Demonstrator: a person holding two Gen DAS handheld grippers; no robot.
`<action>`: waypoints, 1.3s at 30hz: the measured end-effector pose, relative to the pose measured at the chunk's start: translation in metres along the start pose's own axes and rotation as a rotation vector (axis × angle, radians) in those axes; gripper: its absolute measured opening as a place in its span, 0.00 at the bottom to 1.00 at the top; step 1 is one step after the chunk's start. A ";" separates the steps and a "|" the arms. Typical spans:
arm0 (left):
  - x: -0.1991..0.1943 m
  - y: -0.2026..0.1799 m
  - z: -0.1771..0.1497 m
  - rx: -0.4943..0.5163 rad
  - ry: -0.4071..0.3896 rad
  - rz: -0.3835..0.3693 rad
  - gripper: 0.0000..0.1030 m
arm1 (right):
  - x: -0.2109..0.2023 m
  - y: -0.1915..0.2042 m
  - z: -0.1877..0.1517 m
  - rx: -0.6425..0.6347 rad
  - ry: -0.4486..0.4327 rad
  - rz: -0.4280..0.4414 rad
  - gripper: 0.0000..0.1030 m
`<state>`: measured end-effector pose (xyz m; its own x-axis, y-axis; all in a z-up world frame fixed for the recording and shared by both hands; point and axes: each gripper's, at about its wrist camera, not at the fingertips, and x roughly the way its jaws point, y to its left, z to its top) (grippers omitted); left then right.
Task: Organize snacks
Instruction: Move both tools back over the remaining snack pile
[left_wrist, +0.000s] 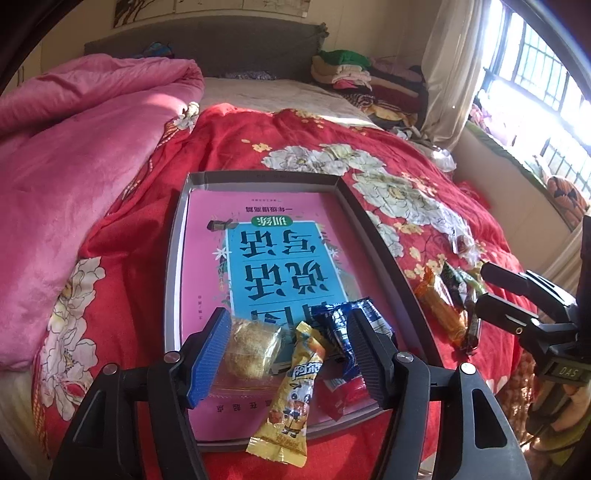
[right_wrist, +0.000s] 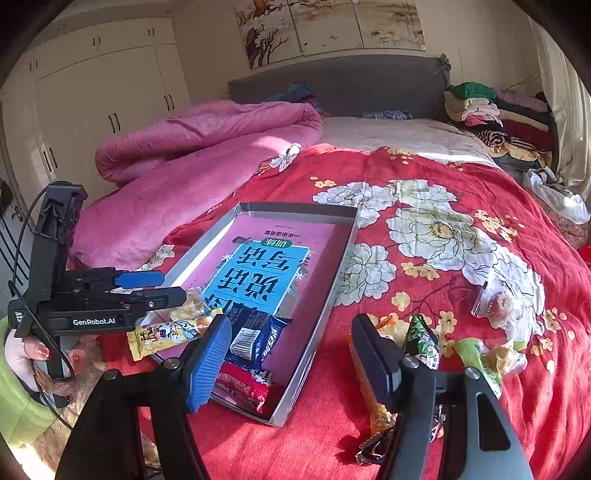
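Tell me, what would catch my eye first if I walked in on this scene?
Probably the bright red floral quilt covering the bed, with a shallow grey box on it holding a pink book and several snack packets. More wrapped snacks lie loose on the quilt to the box's right. Then the two hand-held tools: the left tool hangs open over the box's snacks, the right tool open by the loose ones.
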<state>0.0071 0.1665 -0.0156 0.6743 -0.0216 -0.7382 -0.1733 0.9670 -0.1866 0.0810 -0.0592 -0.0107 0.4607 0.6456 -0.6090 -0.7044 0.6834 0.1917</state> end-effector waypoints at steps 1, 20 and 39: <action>-0.003 -0.001 0.002 -0.009 -0.010 -0.010 0.67 | -0.002 0.000 0.001 -0.001 -0.007 -0.005 0.66; -0.032 -0.058 0.010 -0.007 -0.045 -0.198 0.77 | -0.035 -0.012 0.008 0.022 -0.117 -0.011 0.76; -0.049 -0.099 0.018 -0.006 -0.047 -0.210 0.77 | -0.078 -0.033 0.011 0.046 -0.230 -0.032 0.82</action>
<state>0.0044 0.0764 0.0508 0.7285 -0.2106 -0.6519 -0.0295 0.9410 -0.3370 0.0740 -0.1281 0.0389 0.5974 0.6801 -0.4248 -0.6644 0.7165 0.2127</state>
